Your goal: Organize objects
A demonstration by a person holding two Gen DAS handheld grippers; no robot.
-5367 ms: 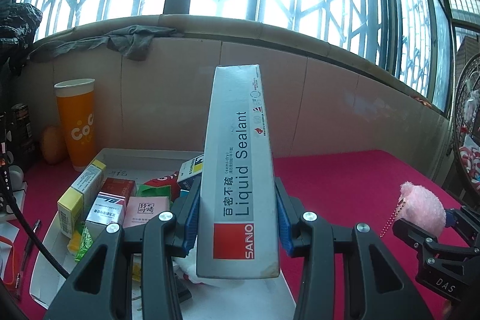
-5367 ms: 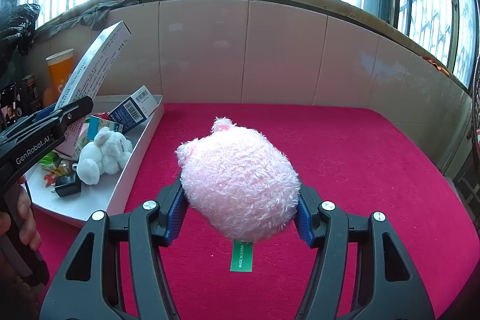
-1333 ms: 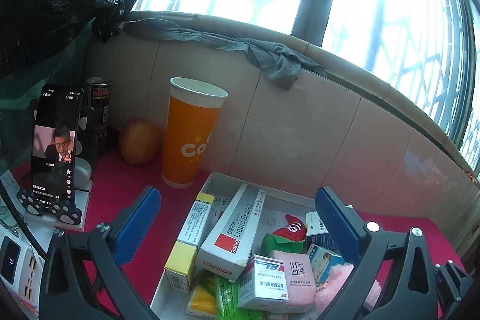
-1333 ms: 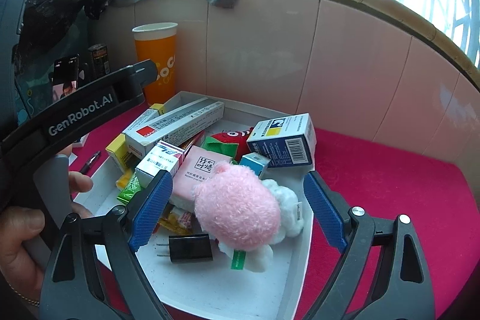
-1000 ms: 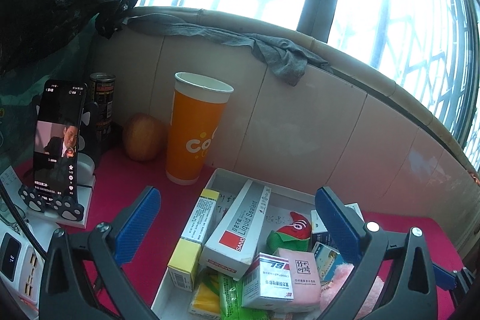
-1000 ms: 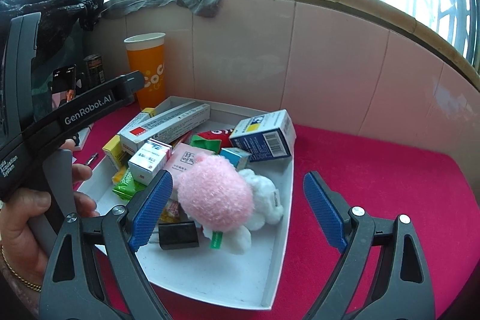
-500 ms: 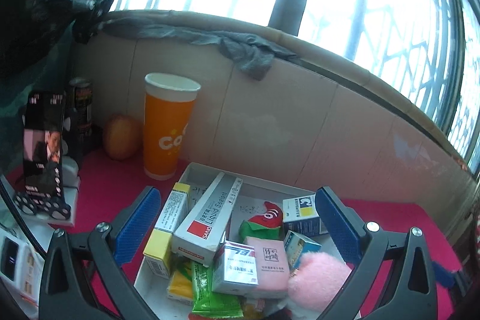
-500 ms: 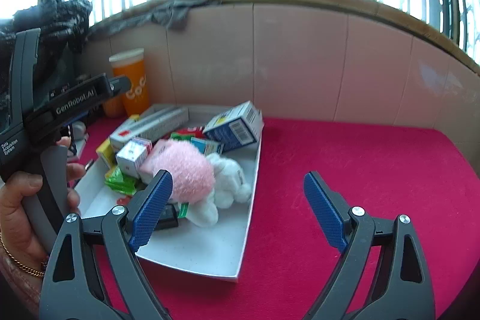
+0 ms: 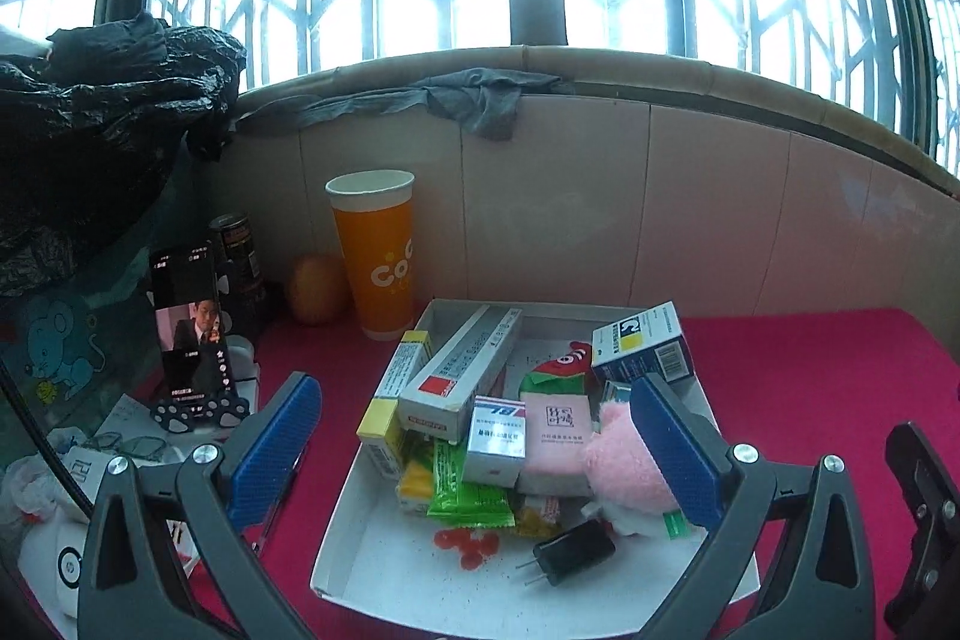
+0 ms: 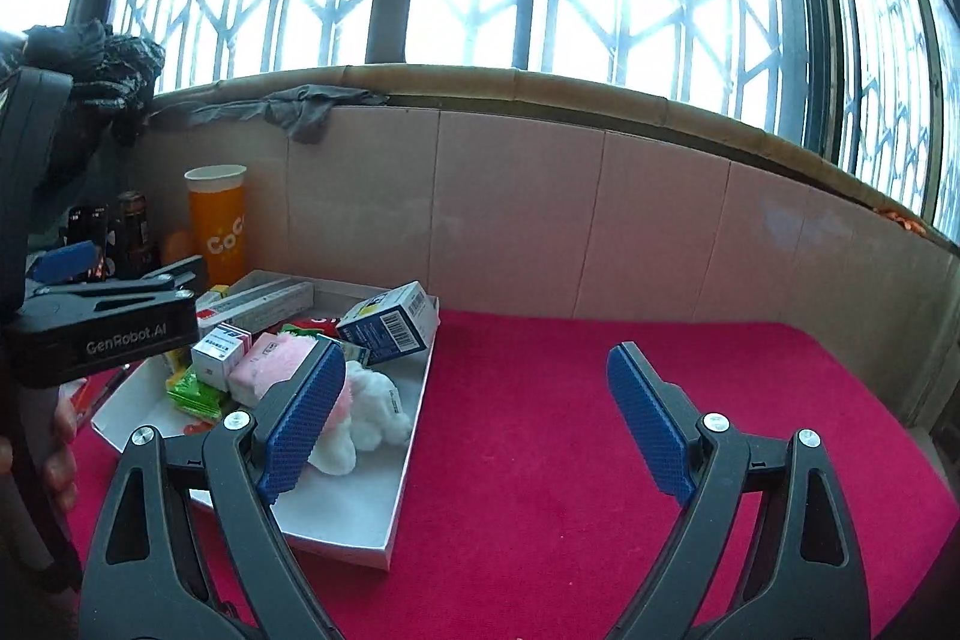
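We see the tray on the table — boxes at its far end, plush toy nearer right, cup behind-left.

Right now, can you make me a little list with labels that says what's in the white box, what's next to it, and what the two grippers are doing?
container: white tray on the red cloth
in tray: long sealant box, blue-and-white box, pink plush, pink box, green packet, black plug
beside tray: orange cup, round orange fruit, phone on stand
left gripper: open, holding nothing
right gripper: open, holding nothing
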